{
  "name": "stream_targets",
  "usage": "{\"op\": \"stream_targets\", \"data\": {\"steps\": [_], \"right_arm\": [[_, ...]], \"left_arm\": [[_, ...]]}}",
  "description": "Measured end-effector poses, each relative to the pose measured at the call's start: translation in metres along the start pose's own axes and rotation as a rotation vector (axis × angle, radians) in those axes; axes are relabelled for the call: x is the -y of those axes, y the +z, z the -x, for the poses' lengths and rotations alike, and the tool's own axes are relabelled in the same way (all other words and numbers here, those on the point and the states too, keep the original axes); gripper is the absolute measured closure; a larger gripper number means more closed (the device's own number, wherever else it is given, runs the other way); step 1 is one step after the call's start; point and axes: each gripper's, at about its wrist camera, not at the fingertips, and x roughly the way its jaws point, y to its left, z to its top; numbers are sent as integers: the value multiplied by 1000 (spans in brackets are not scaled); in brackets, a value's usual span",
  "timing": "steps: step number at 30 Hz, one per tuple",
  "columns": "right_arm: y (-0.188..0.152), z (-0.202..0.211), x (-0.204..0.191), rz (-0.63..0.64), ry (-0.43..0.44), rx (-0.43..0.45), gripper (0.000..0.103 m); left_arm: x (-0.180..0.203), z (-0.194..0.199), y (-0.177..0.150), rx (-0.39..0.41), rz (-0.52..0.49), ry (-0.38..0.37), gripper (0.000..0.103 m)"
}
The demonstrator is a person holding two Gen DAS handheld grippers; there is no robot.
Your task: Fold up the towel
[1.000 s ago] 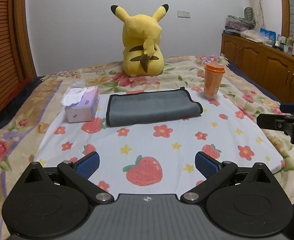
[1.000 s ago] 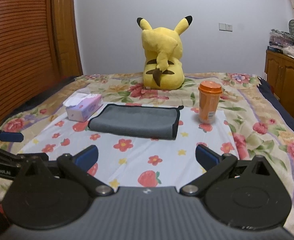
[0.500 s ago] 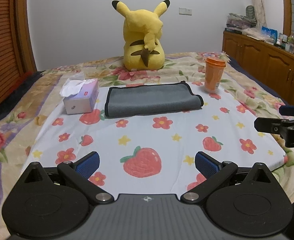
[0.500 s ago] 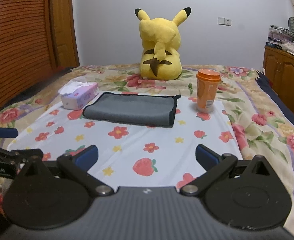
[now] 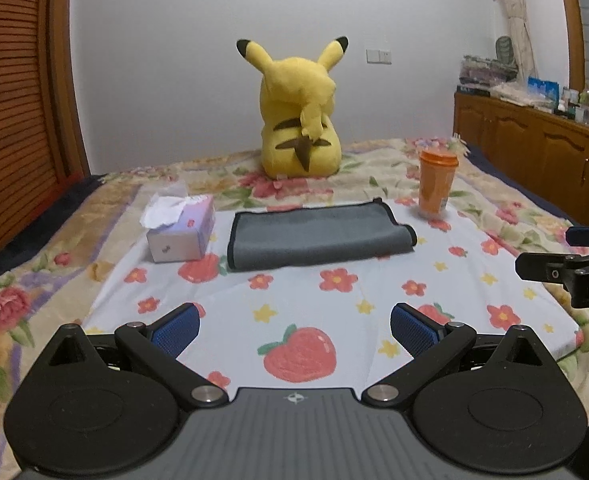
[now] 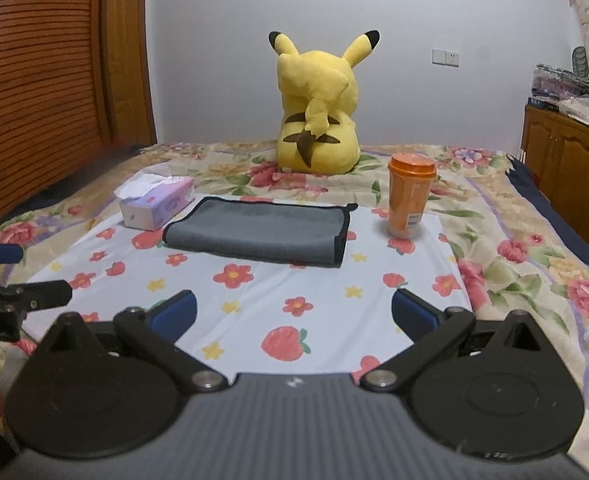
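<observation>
Grey towel (image 5: 318, 238) folded, layers unclear — plush (image 5: 300, 120) face hidden

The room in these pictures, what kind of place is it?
Most likely a bedroom at home. The work goes on atop a bed with a flowered cover, a yellow plush toy sits at its far end, and wooden cabinets piled with household things line the right wall.
</observation>
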Motion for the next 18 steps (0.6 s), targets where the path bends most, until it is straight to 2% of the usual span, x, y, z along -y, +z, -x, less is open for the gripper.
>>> {"op": "stream_targets", "data": {"steps": [18], "right_arm": [[1, 12, 6, -23, -24, 74, 0]], "left_arm": [[2, 13, 3, 81, -4, 19, 0]]}}
